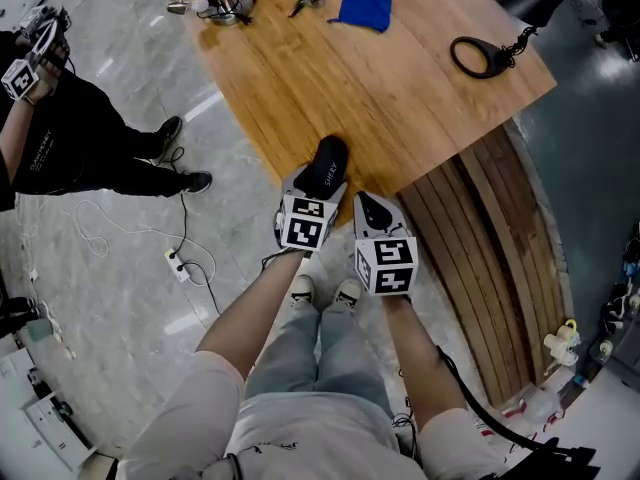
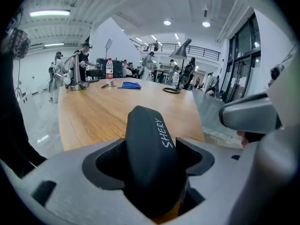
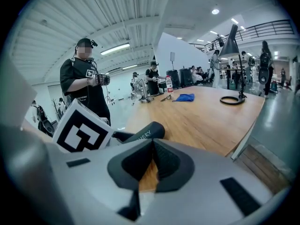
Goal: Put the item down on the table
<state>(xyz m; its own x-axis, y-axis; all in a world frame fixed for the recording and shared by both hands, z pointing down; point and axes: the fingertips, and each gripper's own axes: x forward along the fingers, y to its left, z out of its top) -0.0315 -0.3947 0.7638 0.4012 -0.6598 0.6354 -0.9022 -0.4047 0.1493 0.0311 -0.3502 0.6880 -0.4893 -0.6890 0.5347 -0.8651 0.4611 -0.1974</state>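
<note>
A black oblong item [image 1: 328,160] with white "SHERY" lettering is clamped between the jaws of my left gripper [image 1: 322,182], which is shut on it. It fills the middle of the left gripper view [image 2: 147,144] and points out over the wooden table [image 1: 380,78] at its near corner. I cannot tell whether it touches the wood. My right gripper [image 1: 372,211] sits just to the right, level with the table edge; its jaws [image 3: 153,161] meet with nothing between them. The right gripper view also catches the item [image 3: 140,134] and the left gripper's marker cube [image 3: 82,128].
Far across the table lie a blue cloth [image 1: 363,8], a black ring-shaped lamp base [image 1: 478,56] and metal gear [image 1: 220,3]. A person in black [image 1: 60,138] stands on the floor at left, near cables and a power strip [image 1: 178,265]. Wooden slats [image 1: 500,258] run under the table's right side.
</note>
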